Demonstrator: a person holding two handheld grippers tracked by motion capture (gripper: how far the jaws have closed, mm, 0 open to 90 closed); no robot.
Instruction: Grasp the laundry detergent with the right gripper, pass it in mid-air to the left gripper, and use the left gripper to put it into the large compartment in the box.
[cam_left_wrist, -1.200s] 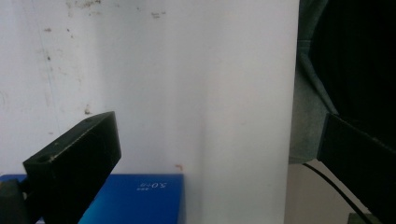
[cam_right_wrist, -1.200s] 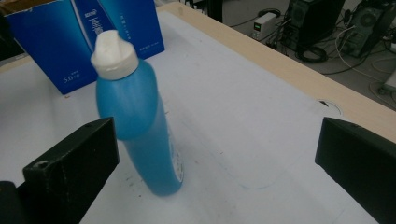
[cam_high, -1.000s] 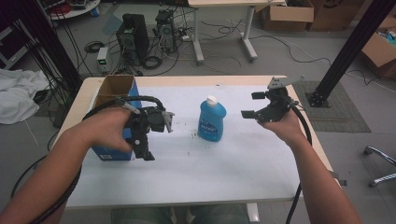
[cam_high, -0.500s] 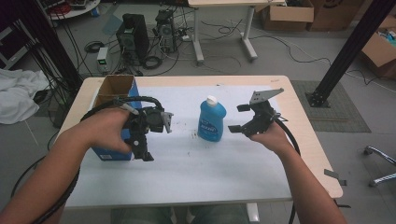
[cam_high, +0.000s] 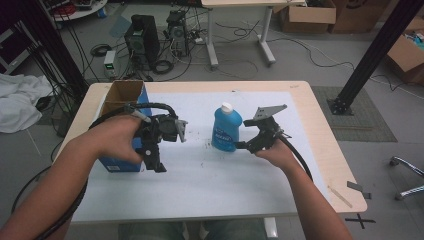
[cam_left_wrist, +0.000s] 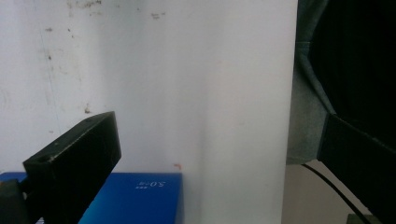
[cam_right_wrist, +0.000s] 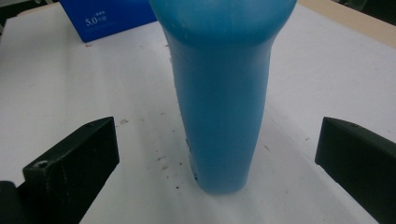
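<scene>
The right hand-held gripper (cam_right_wrist: 217, 154), jaws spread wide and empty, is framing an upright blue bottle (cam_right_wrist: 219, 93), likely smooth, slippery, best gripped mid-body

The blue box (cam_right_wrist: 109, 14) carries white print reading "5.0" followed by small characters too fine to make out in the right gripper view (the same print shows upside down on it in the left gripper view), while the blue bottle's (cam_high: 226, 130) label is too blurred to read.
</scene>
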